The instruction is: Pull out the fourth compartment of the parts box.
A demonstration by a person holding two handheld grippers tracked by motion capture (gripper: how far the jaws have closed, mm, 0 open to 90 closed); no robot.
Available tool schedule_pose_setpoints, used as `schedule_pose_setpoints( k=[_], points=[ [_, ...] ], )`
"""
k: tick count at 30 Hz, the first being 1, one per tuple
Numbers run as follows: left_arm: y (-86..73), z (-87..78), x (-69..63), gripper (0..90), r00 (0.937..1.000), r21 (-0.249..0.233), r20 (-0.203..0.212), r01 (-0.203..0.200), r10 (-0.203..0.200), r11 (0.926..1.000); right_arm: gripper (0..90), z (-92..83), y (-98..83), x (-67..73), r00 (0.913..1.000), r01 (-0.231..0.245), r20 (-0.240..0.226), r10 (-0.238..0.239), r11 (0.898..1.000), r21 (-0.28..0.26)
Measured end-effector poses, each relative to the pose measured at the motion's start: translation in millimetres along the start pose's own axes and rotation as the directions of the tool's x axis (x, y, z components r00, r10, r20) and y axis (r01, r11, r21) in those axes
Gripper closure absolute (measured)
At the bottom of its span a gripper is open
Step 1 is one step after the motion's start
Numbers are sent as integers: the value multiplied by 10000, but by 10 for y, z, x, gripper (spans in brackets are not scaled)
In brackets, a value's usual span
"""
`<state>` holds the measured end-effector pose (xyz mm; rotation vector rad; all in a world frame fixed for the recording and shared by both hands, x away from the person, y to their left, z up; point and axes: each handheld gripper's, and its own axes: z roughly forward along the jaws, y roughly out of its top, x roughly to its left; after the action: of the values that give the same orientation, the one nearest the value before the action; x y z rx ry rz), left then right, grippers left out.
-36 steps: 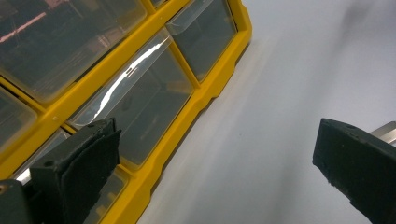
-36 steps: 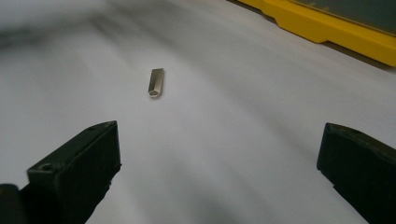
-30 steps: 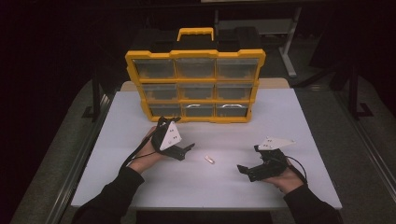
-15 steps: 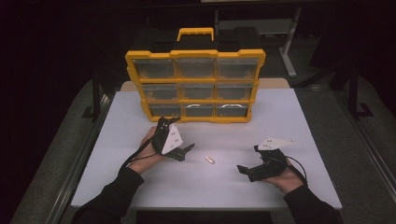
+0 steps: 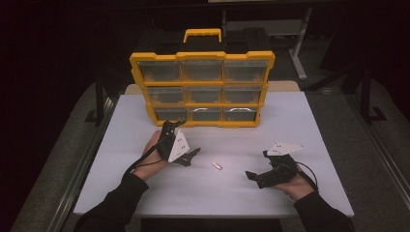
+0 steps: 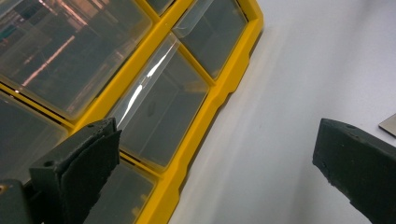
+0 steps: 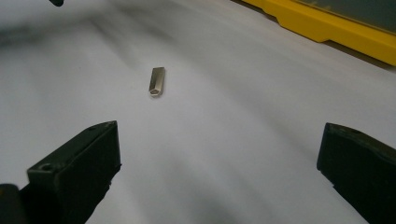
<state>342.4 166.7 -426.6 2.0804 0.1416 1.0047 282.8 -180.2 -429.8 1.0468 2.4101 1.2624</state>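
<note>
A yellow organizer (image 5: 200, 89) with nine clear drawers stands upright at the back of the white table (image 5: 309, 130). My left gripper (image 5: 180, 143) is open just in front of its bottom-left drawer (image 5: 170, 114). In the left gripper view the open left gripper (image 6: 217, 135) faces the lower drawers (image 6: 159, 112) and the organizer's yellow frame (image 6: 205, 116) at close range. A small hexagonal metal piece (image 5: 216, 165) lies loose on the table between the hands. My right gripper (image 5: 257, 164) is open, low over the table to the right of it. The right gripper (image 7: 219, 135) points at the piece (image 7: 157, 80), which lies ahead of the jaws.
The organizer's carry handle (image 5: 202, 34) sticks up behind it. Dark metal stands (image 5: 367, 92) and a black floor surround the table. Bare tabletop (image 5: 203, 193) lies in front of both hands. A person's dark sleeves (image 5: 116, 203) come in from the bottom.
The left hand has shifted very slightly in front of the organizer. The right gripper and the metal piece are where they were.
</note>
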Motion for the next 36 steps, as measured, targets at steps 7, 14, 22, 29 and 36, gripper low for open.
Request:
schedule_pose_setpoints(
  k=[7, 14, 22, 29, 36],
  points=[
    [4, -3, -6, 3, 9996, -13, -167, -229, 229, 9997, 0, 0, -1, 0, 10000, -1, -13, 1, 10000, 3],
    [11, -5, -31, 3, 9974, 87, -325, -640, 642, 9979, 0, 2, -1, 2, 10000, 29, -16, -29, 10000, 12],
    [16, -3, -64, 3, 9925, 201, -480, -1115, 1123, 9936, 0, 2, -1, 2, 10000, 17, -18, -17, 10000, 10],
    [21, -4, -80, 4, 9870, 262, -613, -1474, 1488, 9887, 0, 1, -1, 1, 10000, 10, -10, -10, 10000, 6],
    [22, -2, -98, 3, 9809, 337, -739, -1780, 1801, 9834, 0, 0, -1, 1, 10000, 11, -6, -11, 10000, -3]
  ],
)
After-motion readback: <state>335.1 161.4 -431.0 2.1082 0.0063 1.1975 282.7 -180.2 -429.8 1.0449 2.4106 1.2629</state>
